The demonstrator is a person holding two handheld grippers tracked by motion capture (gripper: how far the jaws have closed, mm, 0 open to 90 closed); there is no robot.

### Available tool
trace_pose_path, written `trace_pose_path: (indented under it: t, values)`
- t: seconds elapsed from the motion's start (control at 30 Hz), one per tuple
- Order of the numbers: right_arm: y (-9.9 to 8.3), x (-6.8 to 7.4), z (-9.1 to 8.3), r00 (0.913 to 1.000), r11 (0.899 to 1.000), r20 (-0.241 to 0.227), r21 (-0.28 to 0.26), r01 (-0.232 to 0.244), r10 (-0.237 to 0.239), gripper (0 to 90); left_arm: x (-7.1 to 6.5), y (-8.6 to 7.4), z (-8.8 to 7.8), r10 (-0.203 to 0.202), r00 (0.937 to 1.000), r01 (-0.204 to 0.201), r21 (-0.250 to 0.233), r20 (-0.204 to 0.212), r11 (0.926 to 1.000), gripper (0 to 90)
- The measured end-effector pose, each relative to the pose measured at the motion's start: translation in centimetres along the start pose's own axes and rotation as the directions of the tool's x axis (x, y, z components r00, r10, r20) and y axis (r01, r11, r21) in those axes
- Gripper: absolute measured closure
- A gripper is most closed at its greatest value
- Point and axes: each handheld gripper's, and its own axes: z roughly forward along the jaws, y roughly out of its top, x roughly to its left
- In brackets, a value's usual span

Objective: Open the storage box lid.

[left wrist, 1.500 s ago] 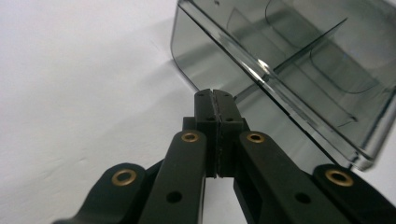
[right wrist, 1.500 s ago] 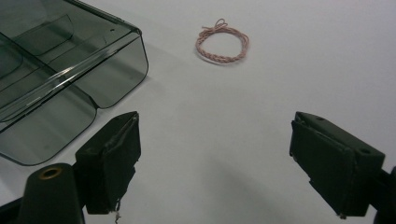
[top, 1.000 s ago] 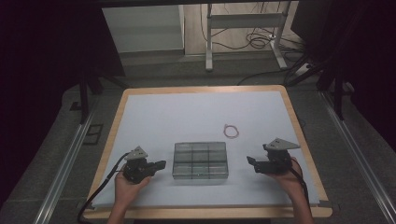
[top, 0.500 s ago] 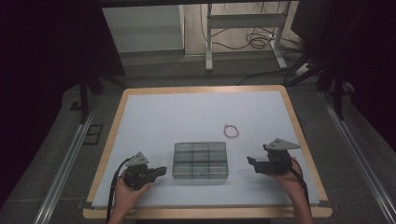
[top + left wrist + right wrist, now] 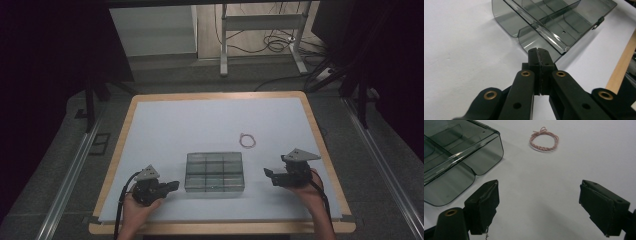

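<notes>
A smoky clear plastic box [image 5: 215, 172] with several compartments lies on the white mat near the front of the table. My left gripper [image 5: 175, 185] rests just left of it, held by a hand, its jaws shut together with nothing between them. In the left gripper view the closed fingertips [image 5: 539, 50] point at the box's near corner [image 5: 554, 22] without touching it. My right gripper [image 5: 267, 173] sits right of the box with jaws wide open and empty [image 5: 539, 186]. A pink twisted cord ring [image 5: 247, 140] lies beyond it [image 5: 544, 141], and the box's corner [image 5: 454, 150] is at left.
The white mat [image 5: 200, 125] covers a wooden-edged table [image 5: 220, 228]. Behind the table stand a metal frame [image 5: 260, 45] and floor cables [image 5: 280, 45]. Rails run along both sides of the table.
My left gripper has shifted slightly toward the table's front edge. The right gripper, box and cord ring have not moved.
</notes>
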Motion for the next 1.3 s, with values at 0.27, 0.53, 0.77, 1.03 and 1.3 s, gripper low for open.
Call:
trace_pose_path:
  t: [0.27, 0.53, 0.77, 1.03, 1.3]
  values:
    - [0.1, 0.0, -0.3, 1.0, 1.0, 0.005, -0.013, 0.0, 0.0, 15.7, -0.3, -0.1, 0.5, 0.007, 0.9998, -0.007, 0.01, 0.017, 0.9999, 90.0]
    - [0.2, -0.1, -0.3, 0.9999, 1.0, 0.012, -0.013, 0.007, -0.007, 15.7, -0.4, -0.2, 0.7, 0.005, 0.9995, -0.005, 0.017, 0.031, 0.9998, 90.0]
    - [0.1, -0.2, -0.2, 0.9999, 1.0, 0.014, -0.011, 0.003, -0.002, 15.8, -1.2, 0.0, 0.5, 0.024, 0.9985, -0.024, 0.016, 0.05, 0.9996, 90.0]
    - [0.2, 0.0, -0.1, 0.9999, 1.0, 0.012, -0.004, 0.01, -0.01, 15.7, -1.2, 0.0, 0.3, 0.024, 0.9983, -0.024, 0.01, 0.053, 0.9997, 90.0]
    - [0.1, 0.0, 0.0, 0.9999, 1.0, 0.013, -0.003, 0.008, -0.008, 15.7, -1.2, 0.0, 0.5, 0.028, 0.9981, -0.029, 0.025, 0.054, 0.9993, 90.0]
